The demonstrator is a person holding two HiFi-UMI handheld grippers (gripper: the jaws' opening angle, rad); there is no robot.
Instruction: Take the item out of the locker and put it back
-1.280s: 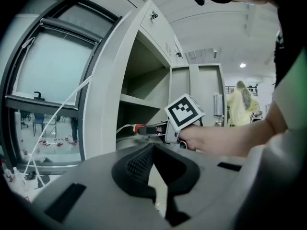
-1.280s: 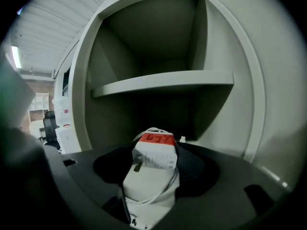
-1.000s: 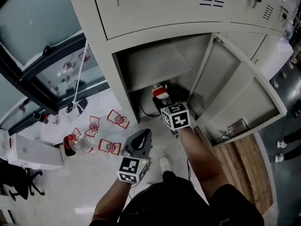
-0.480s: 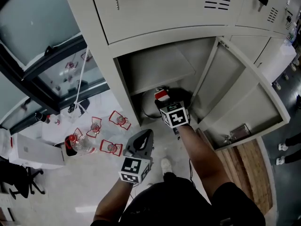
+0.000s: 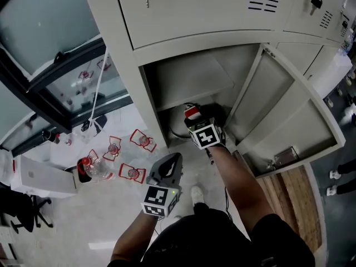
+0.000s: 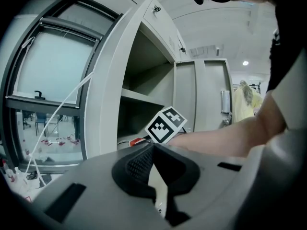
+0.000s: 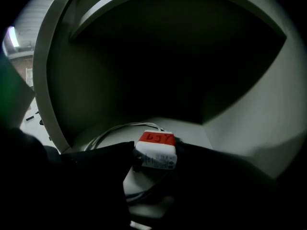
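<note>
Right hand-held gripper clamps the red-topped white charger inside the open locker; left hand-held gripper hangs closed and empty

Locker: pale beige-grey throughout, interior in dark shadow.
Adapter: white body, red top face with dark handwriting.
Cable: white.
Marker cube on right hand-held gripper: black-and-white squares.
Left hand-held gripper: grey shell, black textured pads.
Floor: pale grey-white.
Planks: brown wood grain.
</note>
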